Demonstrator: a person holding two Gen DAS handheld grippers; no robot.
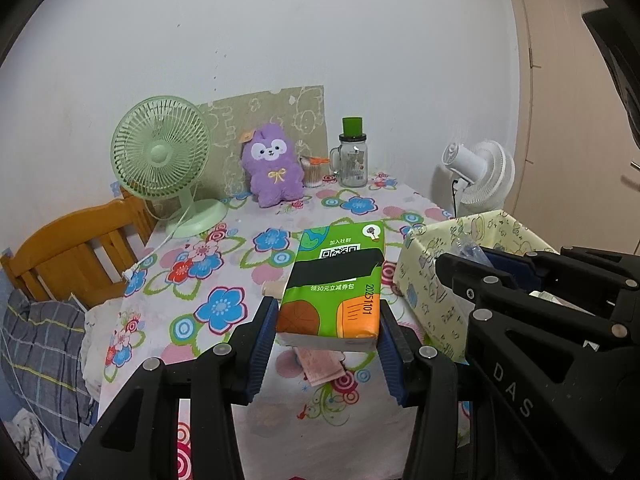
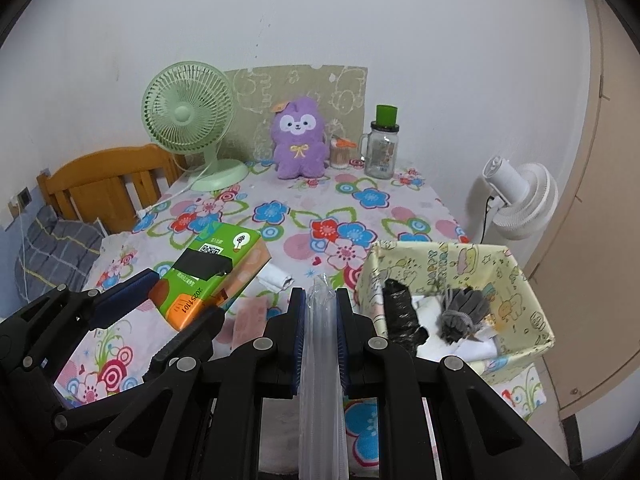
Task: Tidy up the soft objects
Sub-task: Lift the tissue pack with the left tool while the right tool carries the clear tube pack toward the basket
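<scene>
Now left fingers (image 1: 328, 332) clamp the green tissue pack (image 1: 334, 284); right fingers (image 2: 318, 320) pinch seemingly clear plastic (image 2: 320, 344).

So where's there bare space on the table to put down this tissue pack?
Free cloth lies mid-table between the green fan, plush and fabric box. Crowded: the back row by the jar, and the near edge under the tissue pack.

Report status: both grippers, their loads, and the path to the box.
Left gripper shut on tissue pack, lifted off table. Right gripper shut on clear plastic bag. Fabric box at right, partly filled; nothing blocking.
</scene>
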